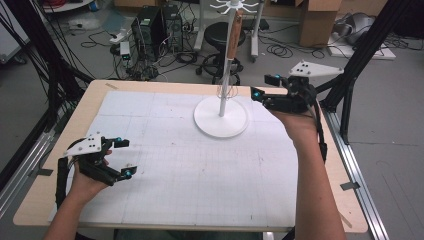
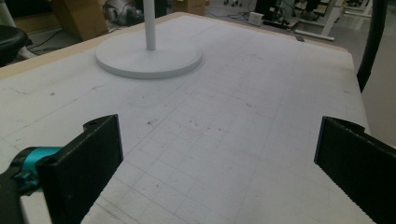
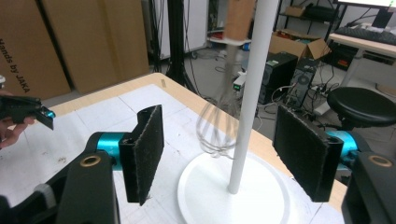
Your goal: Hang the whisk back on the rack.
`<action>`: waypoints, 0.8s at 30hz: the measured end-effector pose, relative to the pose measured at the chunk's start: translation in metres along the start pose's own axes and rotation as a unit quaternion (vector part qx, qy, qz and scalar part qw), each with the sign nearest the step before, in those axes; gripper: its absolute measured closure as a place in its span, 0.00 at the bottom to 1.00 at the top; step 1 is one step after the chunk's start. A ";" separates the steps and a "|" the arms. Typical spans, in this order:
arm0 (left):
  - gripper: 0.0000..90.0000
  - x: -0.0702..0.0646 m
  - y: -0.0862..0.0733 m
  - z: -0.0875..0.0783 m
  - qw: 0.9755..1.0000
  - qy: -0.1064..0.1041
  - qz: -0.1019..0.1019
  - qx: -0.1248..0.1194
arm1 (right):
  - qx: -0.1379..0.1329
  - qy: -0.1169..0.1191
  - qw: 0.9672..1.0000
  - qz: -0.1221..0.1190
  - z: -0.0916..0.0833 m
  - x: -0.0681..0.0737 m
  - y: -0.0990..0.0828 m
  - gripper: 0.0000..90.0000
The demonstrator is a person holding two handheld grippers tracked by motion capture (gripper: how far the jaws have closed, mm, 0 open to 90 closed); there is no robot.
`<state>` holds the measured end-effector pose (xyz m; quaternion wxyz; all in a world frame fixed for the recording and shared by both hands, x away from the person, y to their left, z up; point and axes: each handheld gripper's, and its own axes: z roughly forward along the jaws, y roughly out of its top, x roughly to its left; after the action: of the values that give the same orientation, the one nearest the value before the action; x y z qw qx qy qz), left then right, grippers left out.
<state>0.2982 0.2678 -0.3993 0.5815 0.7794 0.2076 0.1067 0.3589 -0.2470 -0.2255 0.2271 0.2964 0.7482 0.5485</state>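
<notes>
So the whisk [image 3: 218, 122] is hanging by its wooden handle off the white stand [image 1: 221, 120] at the far side of the bench [image 1: 60, 145], wires dangling clear of the base, and the right hand-held gripper [image 3: 219, 154] sits just in front, jaws apart, holding nothing.

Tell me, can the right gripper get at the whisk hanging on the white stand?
Probably yes. The right gripper has open jaws aimed at the whisk, with nothing between them. The stand's pole hangs close beside the whisk, so the jaws might bump it.
</notes>
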 end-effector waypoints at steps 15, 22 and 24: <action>0.02 -0.002 0.000 0.001 1.000 -0.001 0.000 0.003 | -0.007 0.014 1.000 0.025 -0.009 0.010 -0.056 0.31; 0.02 -0.002 -0.001 0.002 1.000 -0.001 0.000 0.004 | 0.002 0.007 0.999 0.034 -0.006 0.013 -0.083 0.29; 0.02 -0.001 -0.001 0.002 1.000 -0.001 0.001 0.004 | 0.002 0.007 0.999 0.038 -0.005 0.013 -0.091 0.29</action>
<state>0.2976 0.2659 -0.4004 0.5788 0.7817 0.2069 0.1054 0.3289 -0.2619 -0.3108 0.2003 0.3208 0.7392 0.5573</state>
